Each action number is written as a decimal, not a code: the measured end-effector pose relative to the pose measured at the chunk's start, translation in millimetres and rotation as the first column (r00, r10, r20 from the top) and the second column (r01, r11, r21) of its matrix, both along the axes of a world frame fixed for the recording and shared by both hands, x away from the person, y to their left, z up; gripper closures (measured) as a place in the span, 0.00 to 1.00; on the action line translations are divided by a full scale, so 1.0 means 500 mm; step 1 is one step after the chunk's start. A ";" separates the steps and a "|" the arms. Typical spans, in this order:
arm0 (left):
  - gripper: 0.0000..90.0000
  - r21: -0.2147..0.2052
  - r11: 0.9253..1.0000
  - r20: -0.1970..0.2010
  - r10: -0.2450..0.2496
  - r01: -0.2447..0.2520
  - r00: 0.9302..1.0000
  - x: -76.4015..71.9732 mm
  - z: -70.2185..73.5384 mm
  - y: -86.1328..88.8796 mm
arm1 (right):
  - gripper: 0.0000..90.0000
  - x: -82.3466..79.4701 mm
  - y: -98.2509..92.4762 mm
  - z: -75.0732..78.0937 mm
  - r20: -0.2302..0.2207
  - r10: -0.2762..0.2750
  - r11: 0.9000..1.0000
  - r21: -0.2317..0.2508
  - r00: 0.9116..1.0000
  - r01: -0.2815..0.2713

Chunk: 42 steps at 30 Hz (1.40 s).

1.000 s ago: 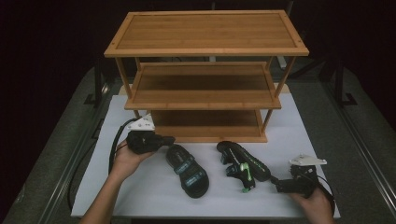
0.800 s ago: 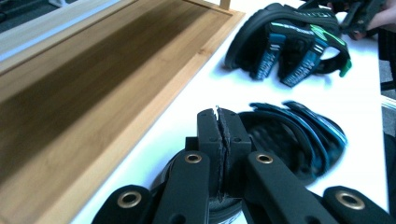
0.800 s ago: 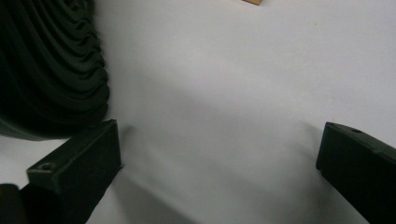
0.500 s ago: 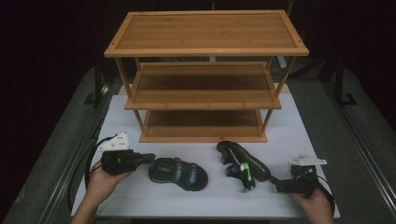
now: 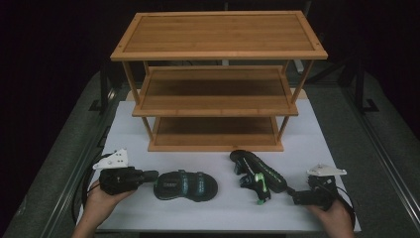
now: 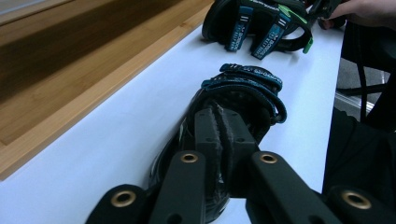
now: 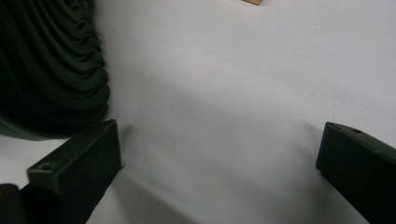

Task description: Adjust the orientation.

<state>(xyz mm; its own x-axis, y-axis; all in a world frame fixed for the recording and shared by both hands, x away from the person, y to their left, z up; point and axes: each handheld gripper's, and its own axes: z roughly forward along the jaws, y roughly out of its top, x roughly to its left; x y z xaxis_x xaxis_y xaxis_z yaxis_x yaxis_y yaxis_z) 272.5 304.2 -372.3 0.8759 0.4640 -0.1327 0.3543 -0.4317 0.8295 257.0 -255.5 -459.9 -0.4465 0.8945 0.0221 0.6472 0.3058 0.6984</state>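
Right now I'm clamping the left gripper [image 5: 148, 175] on the heel end of the blue-strapped sandal [image 5: 185, 185], which is lying flat on the white table [image 5: 218, 158] in front of the wooden shelf [image 5: 218, 82]. My right gripper [image 5: 292, 196] is resting with its jaws spread wide and nothing between them, just beside the green-strapped sandal [image 5: 257, 173].

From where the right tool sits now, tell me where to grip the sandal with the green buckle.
Take the near end of the green-buckle sandal, the sole edge that points toward the right tool. It lies tipped on its side, so the ribbed sole faces that way and the thin edge fits between open jaws. Come in level, from the right; the straps and buckle face away.
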 end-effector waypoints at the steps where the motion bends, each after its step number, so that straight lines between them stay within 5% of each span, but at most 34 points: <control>1: 0.93 -0.014 1.000 0.004 0.008 -0.008 1.000 0.000 0.002 0.003 | 0.00 0.000 0.000 0.000 0.000 0.000 1.000 0.000 1.000 0.000; 6: 0.88 -0.050 0.998 0.014 0.043 -0.042 0.999 0.005 0.011 0.031 | 0.00 0.000 0.000 0.000 0.000 0.001 1.000 -0.001 1.000 -0.001; 9: 0.94 -0.059 0.996 0.012 0.063 -0.062 0.998 0.013 0.004 0.043 | 0.00 0.000 0.000 0.000 0.000 0.001 1.000 -0.001 1.000 -0.001; 10: 1.00 -0.047 0.997 0.010 0.068 -0.067 0.998 0.018 -0.001 0.045 | 0.00 0.000 0.000 0.000 0.000 0.001 1.000 -0.001 1.000 -0.001; 14: 1.00 0.017 0.995 -0.025 0.097 -0.096 0.995 0.052 -0.048 0.034 | 0.00 0.000 0.000 0.000 0.000 0.001 1.000 -0.003 1.000 -0.001; 20: 1.00 0.070 0.993 -0.052 0.097 -0.093 0.994 0.095 -0.093 0.001 | 0.00 0.000 0.000 0.000 -0.001 0.001 1.000 -0.003 1.000 -0.001; 23: 1.00 0.134 0.989 -0.087 0.077 -0.064 0.993 0.104 -0.122 -0.015 | 0.00 0.000 0.000 0.000 -0.001 0.001 1.000 -0.003 1.000 -0.001; 30: 1.00 0.153 0.987 -0.092 0.069 -0.054 0.993 0.086 -0.128 -0.016 | 0.00 0.000 0.000 0.000 0.000 0.001 1.000 -0.001 1.000 -0.001; 42: 1.00 0.127 0.991 -0.130 -0.032 0.049 0.991 -0.008 -0.132 -0.015 | 0.00 0.001 0.000 0.000 0.002 0.003 1.000 -0.002 1.000 -0.003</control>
<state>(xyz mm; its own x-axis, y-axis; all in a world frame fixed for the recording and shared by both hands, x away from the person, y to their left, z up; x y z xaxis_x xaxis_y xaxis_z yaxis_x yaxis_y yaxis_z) 268.3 296.6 -438.2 0.8742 0.4490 -0.1849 0.4332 -0.5489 0.7149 257.3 -255.7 -460.0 -0.4492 0.8932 0.0190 0.6446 0.3093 0.6991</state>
